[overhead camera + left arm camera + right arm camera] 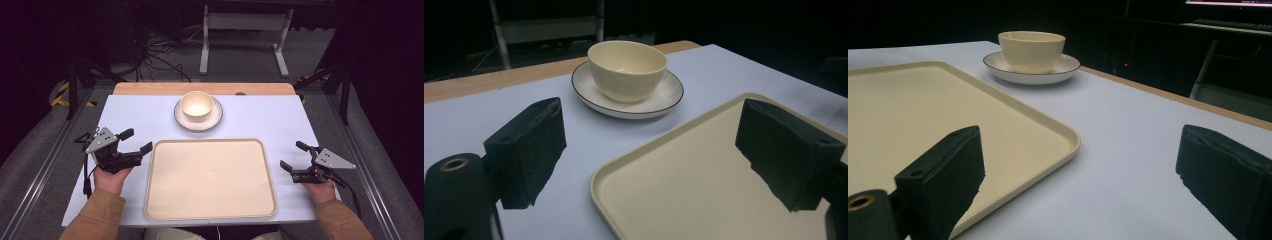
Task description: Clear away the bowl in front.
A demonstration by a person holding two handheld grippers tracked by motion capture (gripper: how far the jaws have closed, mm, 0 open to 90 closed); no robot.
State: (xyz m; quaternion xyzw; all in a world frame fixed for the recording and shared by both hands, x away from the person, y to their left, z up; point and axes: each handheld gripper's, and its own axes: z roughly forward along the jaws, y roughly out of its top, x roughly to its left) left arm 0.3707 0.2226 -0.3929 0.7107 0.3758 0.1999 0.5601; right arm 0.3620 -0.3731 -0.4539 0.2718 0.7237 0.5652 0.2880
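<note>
1. The left gripper [136, 142] hovers at the left edge of the tray [165, 200], held in the person's left hand [111, 177]. Its jaws stand wide apart and hold nothing.
2. The right gripper [292, 155] sits to the right of the tray, a little apart from its rim, in the right hand [320, 191]. Its jaws are spread as well — nothing between them.
3. The bowl [196, 106] stands upright on the saucer [216, 117] at the far middle of the table [280, 115], just beyond the tray's far edge and well apart from both grippers.
4. From the left gripper the bowl lies farther away and to the right; from the right gripper it lies farther away and to the left.
5. In the left gripper view, the bowl [626, 70] and saucer [669, 95] show between the two jaws, far off, with the tray's corner [624, 175] under the right-hand jaw.
6. In the right gripper view, the bowl [1031, 50] on its saucer [998, 65] stands past the tray [923, 100] — the nearer jaw overlaps the tray's rim, the other hangs over bare table [1128, 150].
</note>
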